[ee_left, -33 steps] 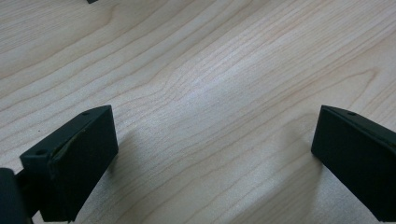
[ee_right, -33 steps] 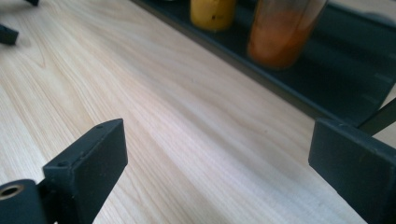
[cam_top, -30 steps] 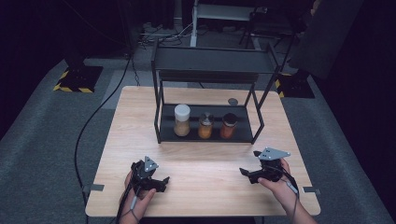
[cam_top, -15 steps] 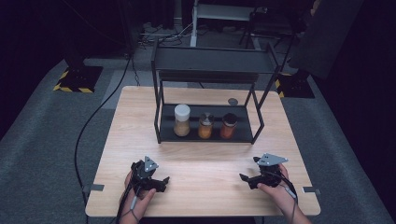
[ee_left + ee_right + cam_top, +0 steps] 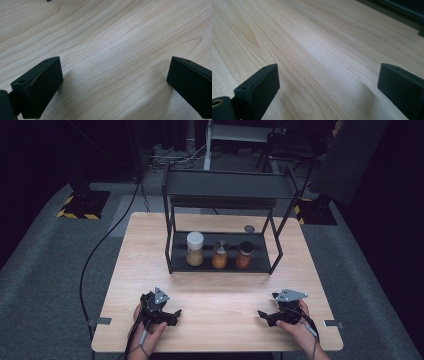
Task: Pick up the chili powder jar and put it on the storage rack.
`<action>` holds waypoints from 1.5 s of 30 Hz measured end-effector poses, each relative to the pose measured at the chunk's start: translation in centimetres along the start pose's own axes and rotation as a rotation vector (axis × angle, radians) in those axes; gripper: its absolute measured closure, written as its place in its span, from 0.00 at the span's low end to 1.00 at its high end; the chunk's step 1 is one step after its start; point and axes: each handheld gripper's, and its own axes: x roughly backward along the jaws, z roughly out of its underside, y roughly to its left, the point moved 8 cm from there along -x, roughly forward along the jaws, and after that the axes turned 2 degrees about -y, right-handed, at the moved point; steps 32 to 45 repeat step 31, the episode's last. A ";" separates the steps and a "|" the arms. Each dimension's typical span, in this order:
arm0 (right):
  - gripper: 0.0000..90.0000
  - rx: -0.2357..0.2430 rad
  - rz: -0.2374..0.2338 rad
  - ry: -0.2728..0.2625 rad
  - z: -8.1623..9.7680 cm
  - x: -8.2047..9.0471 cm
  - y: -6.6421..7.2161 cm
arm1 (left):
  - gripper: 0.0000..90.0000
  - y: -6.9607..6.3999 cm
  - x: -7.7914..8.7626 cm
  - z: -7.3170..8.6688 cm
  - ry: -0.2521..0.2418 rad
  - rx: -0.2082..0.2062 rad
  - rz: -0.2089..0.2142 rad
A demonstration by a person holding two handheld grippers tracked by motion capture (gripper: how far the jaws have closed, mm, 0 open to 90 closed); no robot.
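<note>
A black metal rack point(image 5: 227, 185) stands at the back middle of the wooden table point(image 5: 215, 292). Its lower shelf holds three jars: a white-lidded jar point(image 5: 194, 249) of pale brown contents, an orange jar point(image 5: 220, 255) and a reddish jar point(image 5: 244, 255). My left gripper point(image 5: 172, 314) rests low on the table near the front left, jaws pointing right. It is open, with bare wood between its fingers point(image 5: 37, 85). My right gripper point(image 5: 264, 316) sits near the front right, jaws pointing left. It is also open over bare wood point(image 5: 328, 80).
A small dark round object point(image 5: 248, 228) lies on the table behind the rack's right side. Black cables point(image 5: 100, 250) trail off the table's left edge to the floor. Grey tape tabs point(image 5: 100, 321) mark the front corners.
My right gripper has slid a little toward the front edge of the table. The left gripper and the jars have not moved.
</note>
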 end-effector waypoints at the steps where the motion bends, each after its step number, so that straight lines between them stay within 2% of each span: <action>1: 0.05 -0.002 -0.001 0.003 0.1 -0.1 0.0 | 0.00 0.0 0.0 0.0 -0.001 0.000 0.000; 8: 0.04 0.008 0.008 0.036 0.1 -0.3 0.1 | 0.00 0.0 0.0 0.0 0.000 0.000 0.000; 12: 0.02 -0.018 0.026 0.045 0.0 -0.3 0.3 | 0.00 0.0 0.0 0.0 -0.001 0.000 -0.001; 15: 0.01 -0.029 0.038 0.047 0.0 -0.4 0.6 | 0.00 0.0 0.0 0.0 0.000 0.000 -0.001; 45: 0.01 -0.030 0.034 0.046 0.0 -0.4 0.5 | 0.00 0.0 0.0 0.0 -0.001 0.000 -0.001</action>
